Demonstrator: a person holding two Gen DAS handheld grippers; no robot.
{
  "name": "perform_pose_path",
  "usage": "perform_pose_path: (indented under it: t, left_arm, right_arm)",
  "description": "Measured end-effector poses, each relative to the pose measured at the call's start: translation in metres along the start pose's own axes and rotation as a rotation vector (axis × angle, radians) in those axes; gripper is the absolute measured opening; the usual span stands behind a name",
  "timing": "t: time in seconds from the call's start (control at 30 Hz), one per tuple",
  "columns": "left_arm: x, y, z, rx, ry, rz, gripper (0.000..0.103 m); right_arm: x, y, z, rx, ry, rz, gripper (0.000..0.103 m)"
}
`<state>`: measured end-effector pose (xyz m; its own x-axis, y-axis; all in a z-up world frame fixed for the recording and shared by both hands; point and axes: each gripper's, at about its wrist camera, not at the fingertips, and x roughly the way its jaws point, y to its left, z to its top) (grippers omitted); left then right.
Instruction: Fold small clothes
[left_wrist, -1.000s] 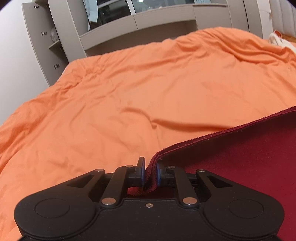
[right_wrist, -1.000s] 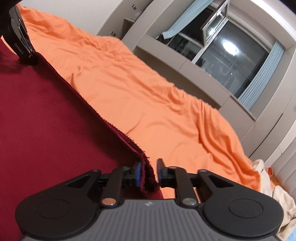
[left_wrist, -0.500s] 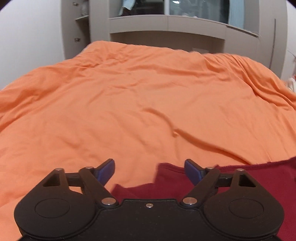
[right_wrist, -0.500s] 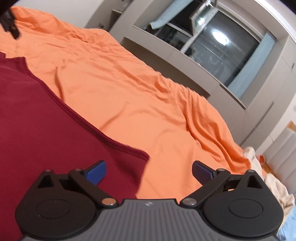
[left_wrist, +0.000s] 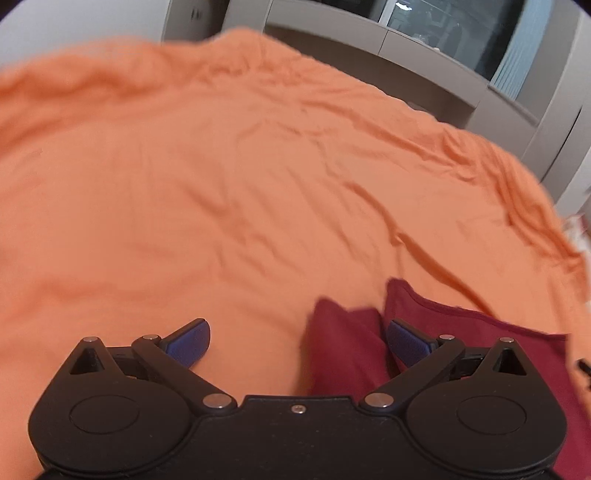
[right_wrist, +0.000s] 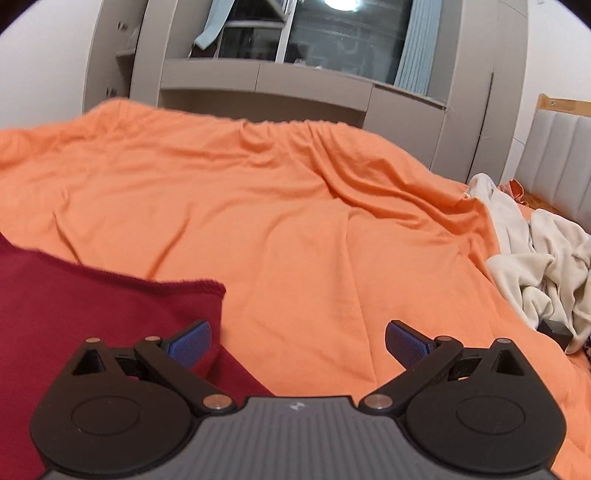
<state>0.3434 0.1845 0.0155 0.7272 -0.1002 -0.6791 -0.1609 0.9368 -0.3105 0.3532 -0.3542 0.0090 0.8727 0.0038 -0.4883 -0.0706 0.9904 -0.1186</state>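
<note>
Left gripper (left_wrist: 297, 341): jaws spread wide, nothing clamped; blue pads (left_wrist: 188, 341) hang over the cloth.
Left gripper contact: a dark red garment (left_wrist: 480, 343) corner lies just inside the right pad; cannot tell whether pad and cloth touch.
Right gripper (right_wrist: 297, 341): jaws spread wide, holding nothing.
Right gripper contact: left blue pad (right_wrist: 190, 341) sits over the garment's (right_wrist: 92, 302) near right edge; right pad over bare orange bedsheet (right_wrist: 295, 221).
Garment position: flat on the bedsheet (left_wrist: 184, 184), near side of the bed; low right in the left view, low left in the right view.
Left view only: folded-over flap at the garment's left corner; image motion-blurred.
Right view only: garment's right corner with hemmed edge; heap of cream clothes (right_wrist: 535, 254) at far right; padded headboard (right_wrist: 557, 155); window (right_wrist: 343, 33) with blue curtain (right_wrist: 415, 40).
</note>
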Motion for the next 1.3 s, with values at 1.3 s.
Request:
perform_pose_path:
  t: [1.3]
  left_arm:
    - [-0.104, -0.021, -0.110, 0.043, 0.015, -0.515, 0.102]
  right_arm:
    - [-0.118, 0.128, -0.047, -0.198, -0.153, 0.183, 0.103]
